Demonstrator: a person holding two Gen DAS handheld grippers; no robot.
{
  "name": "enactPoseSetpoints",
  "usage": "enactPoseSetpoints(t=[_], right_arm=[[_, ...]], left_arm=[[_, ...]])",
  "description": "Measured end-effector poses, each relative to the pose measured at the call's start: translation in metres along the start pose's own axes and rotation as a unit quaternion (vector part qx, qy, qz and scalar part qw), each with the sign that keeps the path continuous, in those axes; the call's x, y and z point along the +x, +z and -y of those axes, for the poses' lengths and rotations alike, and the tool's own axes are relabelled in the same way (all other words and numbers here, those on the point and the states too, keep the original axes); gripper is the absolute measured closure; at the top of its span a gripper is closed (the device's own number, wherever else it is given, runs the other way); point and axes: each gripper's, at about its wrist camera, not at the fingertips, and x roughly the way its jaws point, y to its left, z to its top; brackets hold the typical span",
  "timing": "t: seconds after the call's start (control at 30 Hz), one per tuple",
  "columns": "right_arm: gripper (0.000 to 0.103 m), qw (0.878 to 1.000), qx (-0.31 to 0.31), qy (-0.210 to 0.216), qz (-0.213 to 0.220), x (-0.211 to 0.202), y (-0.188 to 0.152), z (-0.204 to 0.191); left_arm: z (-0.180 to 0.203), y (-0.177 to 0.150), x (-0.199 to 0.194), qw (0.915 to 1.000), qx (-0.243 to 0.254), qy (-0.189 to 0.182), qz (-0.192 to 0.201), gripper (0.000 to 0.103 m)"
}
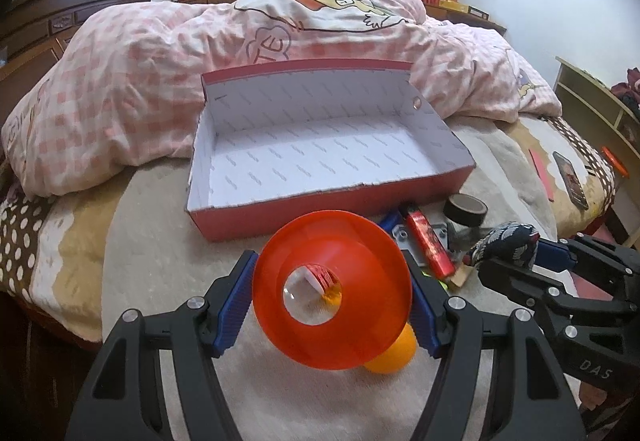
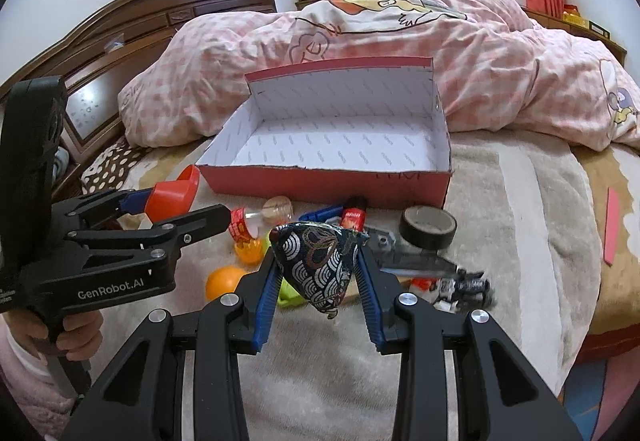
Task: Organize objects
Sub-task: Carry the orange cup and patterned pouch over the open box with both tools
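My left gripper [image 1: 332, 301] is shut on an orange-red plastic funnel [image 1: 332, 293], its wide mouth facing the camera, held above the bed. From the right wrist view the same funnel [image 2: 172, 195] shows in the left gripper [image 2: 180, 207] at the left. A dark blue pouch with silver wave patterns [image 2: 316, 265] is pinched between the blue pads of my right gripper [image 2: 318, 281]. That pouch [image 1: 504, 241] also shows in the right gripper [image 1: 508, 253] at the right of the left wrist view. Ahead stands an open red box [image 1: 320, 145] with a white lining and nothing visible inside, box [image 2: 332, 145].
Loose items lie before the box: an orange ball [image 2: 224, 281], a small bottle with a red label [image 2: 260, 219], a red lighter [image 2: 354, 217], a black tape roll [image 2: 428, 227], a small toy figure [image 2: 460, 287]. A pink checked quilt [image 2: 360, 37] is heaped behind. A phone [image 1: 572, 181] lies far right.
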Motion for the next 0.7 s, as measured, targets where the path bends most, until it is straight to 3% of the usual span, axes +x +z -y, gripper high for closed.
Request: enactPoseSetpoints(t=[0.7], right_arm=[[0.065, 1.000, -0.010, 0.008, -0.011, 0.028, 0.059, 0.017]], left_arm=[[-0.009, 0.054, 0.027, 0.9997, 0.012, 0.021, 0.003, 0.034]])
